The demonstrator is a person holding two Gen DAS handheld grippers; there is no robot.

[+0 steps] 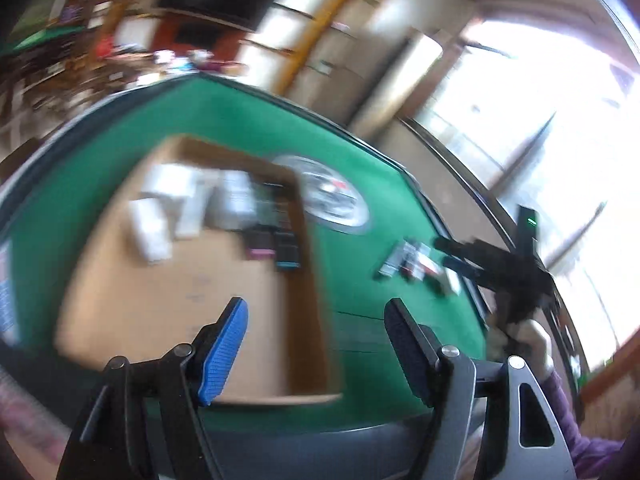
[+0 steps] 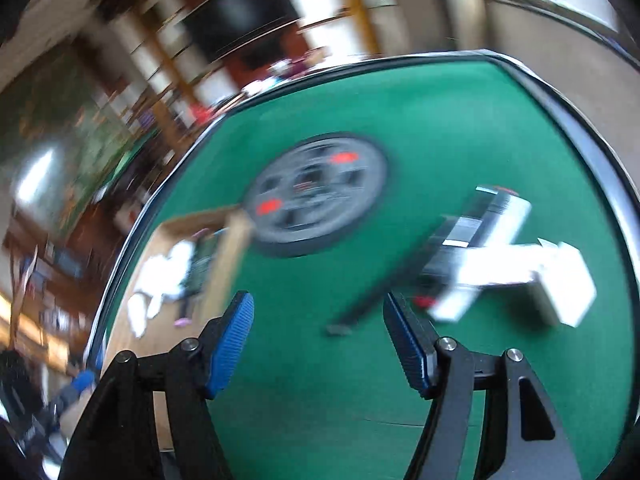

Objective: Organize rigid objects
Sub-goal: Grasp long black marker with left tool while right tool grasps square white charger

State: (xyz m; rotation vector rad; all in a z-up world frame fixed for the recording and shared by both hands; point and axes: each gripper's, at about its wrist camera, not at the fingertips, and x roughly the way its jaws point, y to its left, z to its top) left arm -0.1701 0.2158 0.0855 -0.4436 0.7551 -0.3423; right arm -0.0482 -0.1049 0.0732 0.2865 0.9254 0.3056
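My left claw (image 1: 316,350) and right claw (image 2: 318,344) both stand wide apart with nothing between their ribbed blue pads. The desk (image 2: 440,112) is green felt with a dark rim. A shallow cardboard tray (image 1: 168,320) holds blurred white and dark boxes (details unreadable). More rigid boxes (image 2: 500,256) lie near the desk's right edge, ahead-right of my right claw.

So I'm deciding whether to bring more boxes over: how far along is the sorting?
Partly done. The cardboard box already holds a row of small white and dark packages along its far side. Nothing is in hand: the left gripper and right gripper both stand open and empty. Left to do: a loose cluster of small boxes lies on the green table, outside the cardboard box.
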